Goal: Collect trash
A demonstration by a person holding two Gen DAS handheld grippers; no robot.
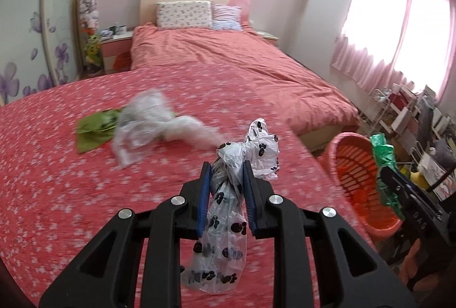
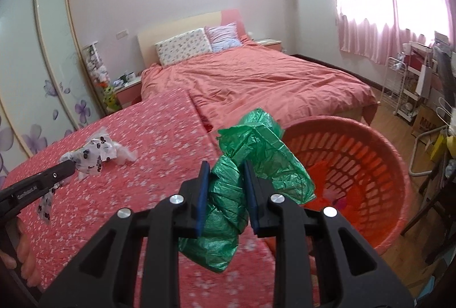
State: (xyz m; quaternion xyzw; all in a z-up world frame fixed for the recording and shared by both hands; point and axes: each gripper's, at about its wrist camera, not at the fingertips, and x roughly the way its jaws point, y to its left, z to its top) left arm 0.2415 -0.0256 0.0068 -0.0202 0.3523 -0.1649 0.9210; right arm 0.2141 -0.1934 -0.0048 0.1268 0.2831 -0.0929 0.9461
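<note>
Basket (image 2: 353, 134) rim beside green bag (image 2: 256, 154) — seemingly touching

Floral red cover (image 1: 71, 194): clear bag (image 1: 142, 125), green bag (image 1: 95, 128).

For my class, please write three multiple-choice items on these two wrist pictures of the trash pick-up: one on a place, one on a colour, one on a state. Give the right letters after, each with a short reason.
1. Where is the orange basket?
A. on the pillows
B. on the floor beside the flowered bedspread
C. on the nightstand

2. What colour is the bag in the right claw?
A. green
B. blue
C. yellow

3. What is the state of the left claw?
A. open and empty
B. shut on a pillow
C. shut on the paw-print bag

Answers:
1 B: the basket stands off the bedspread's right edge, on the wood floor.
2 A: the green bag is pinched between the blue pads.
3 C: the white bag with black paw prints is clamped between the fingers.
</note>
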